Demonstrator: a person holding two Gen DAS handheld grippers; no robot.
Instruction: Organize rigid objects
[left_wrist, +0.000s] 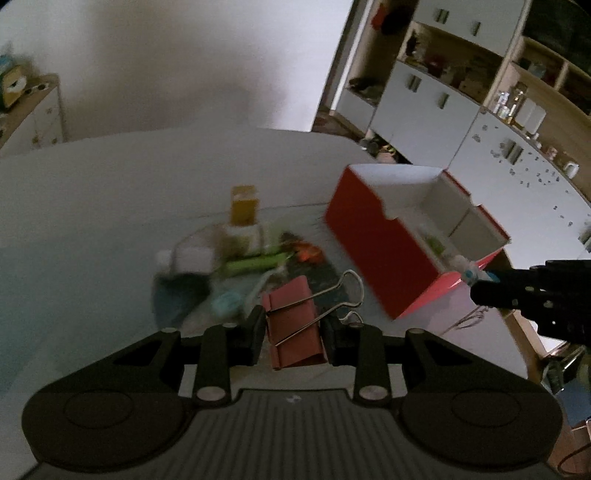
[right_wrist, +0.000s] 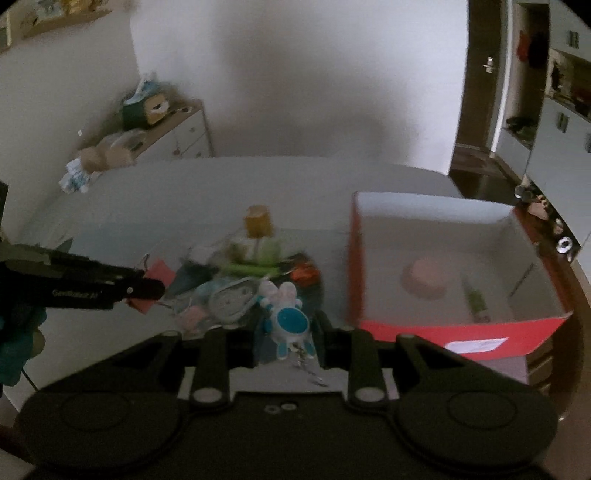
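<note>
My left gripper (left_wrist: 293, 332) is shut on a pink binder clip (left_wrist: 291, 321) with wire handles, held above the table; it also shows in the right wrist view (right_wrist: 146, 286) at the left. My right gripper (right_wrist: 287, 328) is shut on a white and blue rabbit keychain figure (right_wrist: 286, 317); its tip shows in the left wrist view (left_wrist: 476, 282) beside the red box. The open red box (left_wrist: 373, 243), white inside, stands at the right and holds a pink round object (right_wrist: 424, 280) and a green tube (right_wrist: 474, 301).
A blurred pile of small items (right_wrist: 236, 284) lies mid-table: a yellow-capped jar (right_wrist: 257, 221), a green stick (left_wrist: 255, 263), an orange piece (left_wrist: 308, 253), white blocks (left_wrist: 192, 258). The round white table edge (left_wrist: 517, 332) is at the right; cabinets (left_wrist: 424, 103) stand beyond.
</note>
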